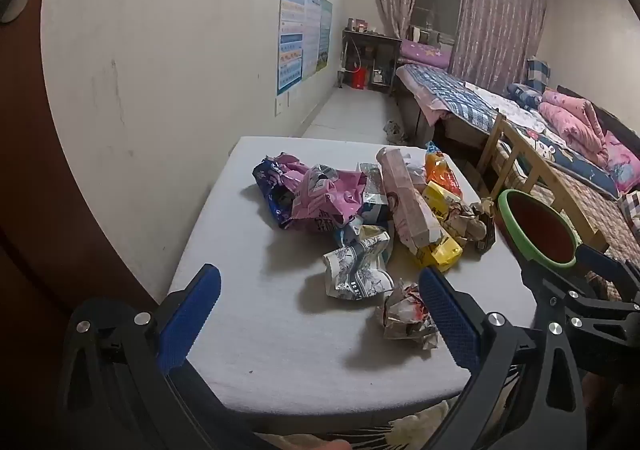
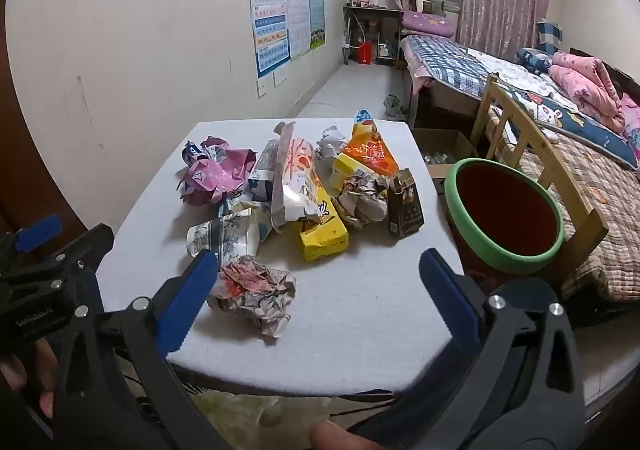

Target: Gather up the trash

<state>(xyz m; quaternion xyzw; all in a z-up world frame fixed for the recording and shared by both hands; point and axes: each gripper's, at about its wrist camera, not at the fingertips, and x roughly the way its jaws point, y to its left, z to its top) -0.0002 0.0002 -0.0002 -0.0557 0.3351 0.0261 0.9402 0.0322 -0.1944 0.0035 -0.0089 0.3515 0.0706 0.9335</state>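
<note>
A pile of trash lies on a white table (image 1: 248, 330) (image 2: 360, 314): a pink wrapper (image 1: 320, 198) (image 2: 218, 174), a long pink box (image 1: 408, 202) (image 2: 294, 178), a yellow carton (image 1: 440, 250) (image 2: 322, 236), an orange bag (image 1: 442, 170) (image 2: 370, 150), a grey-white crumpled pack (image 1: 356, 270) (image 2: 224, 236), a crumpled paper ball (image 1: 404, 314) (image 2: 256, 290). A red bin with a green rim (image 1: 536, 230) (image 2: 506, 218) stands right of the table. My left gripper (image 1: 320, 314) is open and empty above the table's near edge. My right gripper (image 2: 316, 290) is open and empty, the paper ball by its left finger.
A wall with posters (image 2: 286, 10) runs along the left. A wooden bed frame (image 2: 548, 166) and beds with quilts (image 1: 560, 122) fill the right. A cardboard box (image 2: 440, 150) sits on the floor behind the bin. A desk (image 1: 370, 58) stands at the far end.
</note>
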